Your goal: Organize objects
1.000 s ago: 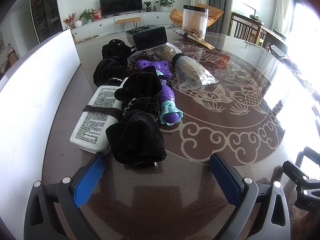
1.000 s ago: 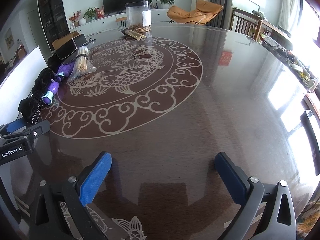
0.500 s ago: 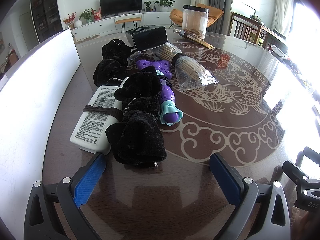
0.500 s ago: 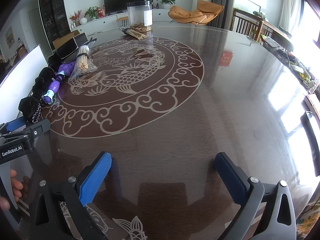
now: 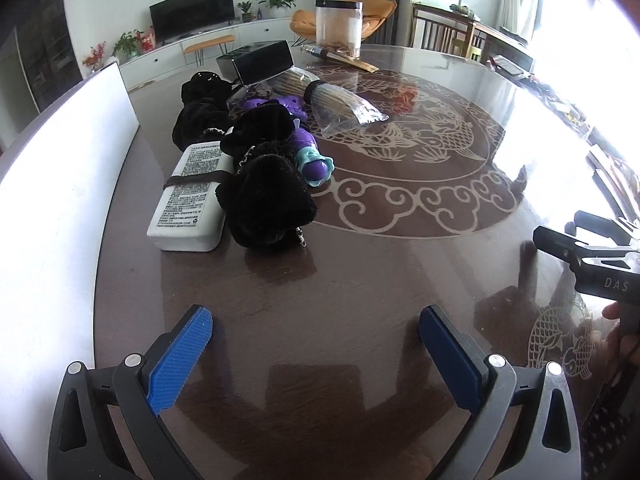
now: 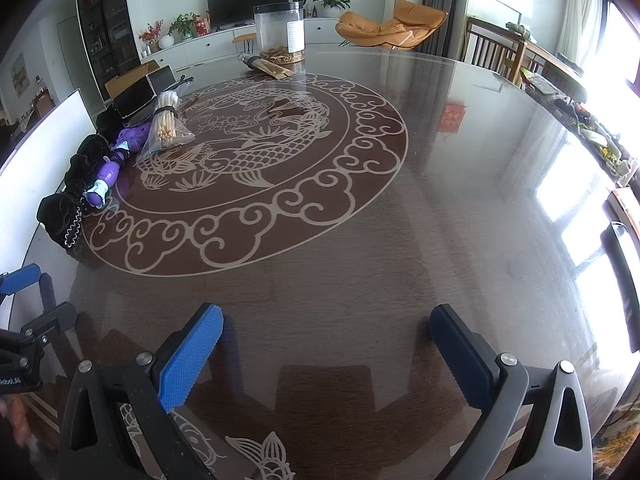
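Note:
In the left wrist view a row of objects lies along the table's left side: a white wipes pack point(image 5: 190, 196), black velvet pouches point(image 5: 264, 196), a purple toy point(image 5: 312, 156), bagged bundles of sticks point(image 5: 344, 106) and a black box point(image 5: 262, 62). My left gripper point(image 5: 316, 332) is open and empty, short of the nearest pouch. My right gripper point(image 6: 326, 330) is open and empty over bare table; the same pouches point(image 6: 60, 212), toy point(image 6: 110, 172) and sticks point(image 6: 166, 128) lie far to its left.
A white board point(image 5: 60, 184) stands along the table's left edge. A clear jar point(image 6: 280, 32) and a brown packet point(image 6: 266, 66) sit at the far side. The right gripper's body point(image 5: 592, 264) shows at the right of the left wrist view. Chairs stand beyond the table.
My left gripper has pulled back from the objects and turned slightly right; they now sit farther off. The right gripper has barely moved.

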Demonstrator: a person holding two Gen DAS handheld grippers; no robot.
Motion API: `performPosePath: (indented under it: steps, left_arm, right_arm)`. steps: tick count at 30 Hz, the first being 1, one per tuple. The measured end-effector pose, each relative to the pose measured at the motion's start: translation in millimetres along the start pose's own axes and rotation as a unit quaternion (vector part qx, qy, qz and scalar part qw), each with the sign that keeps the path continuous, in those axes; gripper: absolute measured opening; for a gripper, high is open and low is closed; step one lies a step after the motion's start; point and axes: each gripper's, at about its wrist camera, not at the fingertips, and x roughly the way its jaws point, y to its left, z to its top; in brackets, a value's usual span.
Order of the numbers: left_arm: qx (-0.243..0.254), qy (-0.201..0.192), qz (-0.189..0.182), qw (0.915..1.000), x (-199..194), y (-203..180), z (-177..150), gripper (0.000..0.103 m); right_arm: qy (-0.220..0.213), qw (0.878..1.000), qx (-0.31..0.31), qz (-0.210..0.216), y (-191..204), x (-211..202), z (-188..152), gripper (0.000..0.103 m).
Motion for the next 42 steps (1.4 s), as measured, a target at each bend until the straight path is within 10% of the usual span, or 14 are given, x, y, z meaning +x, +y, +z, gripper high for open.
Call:
performPosePath:
  steps: [20, 30, 36, 42]
  left_arm:
    - [-0.007, -0.006, 0.005, 0.9999, 3.3, 0.8, 1.9, 0.103]
    - [-0.007, -0.006, 0.006, 0.9999, 3.5, 0.5, 2.0, 0.103]
    - [-0.007, -0.006, 0.006, 0.9999, 3.6, 0.6, 2.1, 0.103]
    - [-0.008, -0.006, 0.006, 0.9999, 3.9, 0.7, 1.9, 0.103]
  right_arm:
    - [0.028, 0.996, -0.039, 0.070, 1.1, 2.4, 15.2, 0.103]
    - [-0.011, 0.979, -0.086, 0.183, 82.1, 38.0, 148.6, 0.102]
    - [0.040, 0.975, -0.104, 0.191, 142.3, 93.2, 189.6, 0.082]
    - [0.061, 0.976, -0.075, 0.194, 132.9, 104.7, 184.6, 0.029]
